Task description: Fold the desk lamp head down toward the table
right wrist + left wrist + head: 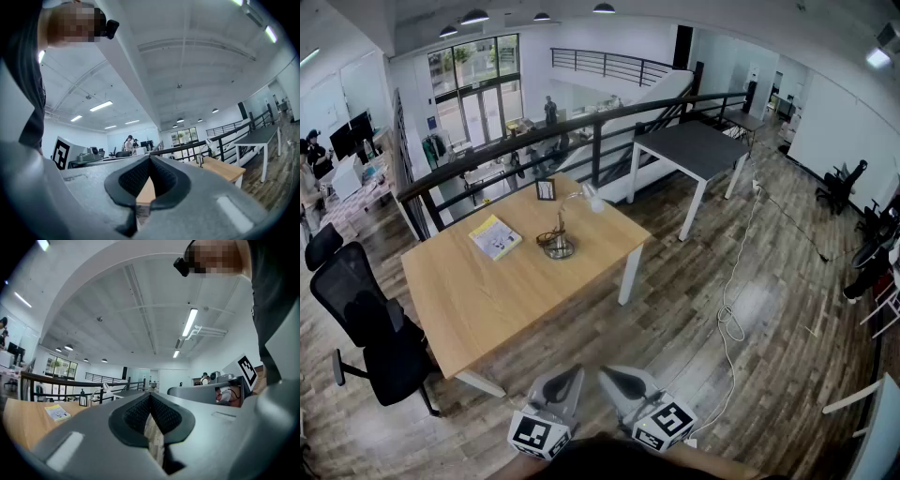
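both grippers shut and empty, far from the lamp

the fingers of the left gripper (576, 371) are pressed together at the tips and hold nothing; the fingers of the right gripper (606, 373) are together in the same way, also with nothing between them. both grippers are held level, side by side at the low edge of the head view, over the wooden floor (741, 309), tips near each other and pointing toward the table (506, 300). each one carries a cube (537, 434) with black and white square markers; no words can be read on them. the desk lamp (561, 234) stands near the middle of the table, its head raised, well apart from both grippers. a yellow booklet (495, 236) lies beside it; its print is too small to read.
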The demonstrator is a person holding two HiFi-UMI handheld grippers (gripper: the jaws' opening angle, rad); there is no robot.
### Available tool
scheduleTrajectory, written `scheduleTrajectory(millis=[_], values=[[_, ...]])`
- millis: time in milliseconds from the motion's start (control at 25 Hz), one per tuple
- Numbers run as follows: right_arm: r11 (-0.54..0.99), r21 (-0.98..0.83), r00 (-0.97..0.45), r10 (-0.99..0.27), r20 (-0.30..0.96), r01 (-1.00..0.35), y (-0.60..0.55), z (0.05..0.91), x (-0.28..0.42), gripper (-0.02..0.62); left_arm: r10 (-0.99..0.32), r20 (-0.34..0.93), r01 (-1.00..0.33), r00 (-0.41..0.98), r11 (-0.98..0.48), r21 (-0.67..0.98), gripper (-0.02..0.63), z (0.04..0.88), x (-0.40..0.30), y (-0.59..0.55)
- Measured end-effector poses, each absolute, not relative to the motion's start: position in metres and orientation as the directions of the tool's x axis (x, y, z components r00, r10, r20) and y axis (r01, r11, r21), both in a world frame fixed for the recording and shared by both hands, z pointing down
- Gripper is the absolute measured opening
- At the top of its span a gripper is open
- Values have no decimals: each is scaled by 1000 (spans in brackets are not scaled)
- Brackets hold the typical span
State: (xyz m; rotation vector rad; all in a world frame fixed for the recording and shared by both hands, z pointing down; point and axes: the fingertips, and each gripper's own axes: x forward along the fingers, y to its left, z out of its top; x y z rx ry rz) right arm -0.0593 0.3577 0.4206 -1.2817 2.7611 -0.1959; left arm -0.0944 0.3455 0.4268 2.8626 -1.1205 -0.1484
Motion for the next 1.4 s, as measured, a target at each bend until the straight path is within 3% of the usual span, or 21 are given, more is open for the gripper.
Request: scheduleTrajectory(millis=[920,1400], values=[[610,-217,-614,-787,-56,-762,359,424,-31,3,-664,-47,-657,746,-746,104,2,424,-70,346],[541,-256,-553,-833,-30,-801,312,432,10,3,-569,-45,-558,821,-817,146,2,428,-22,294]])
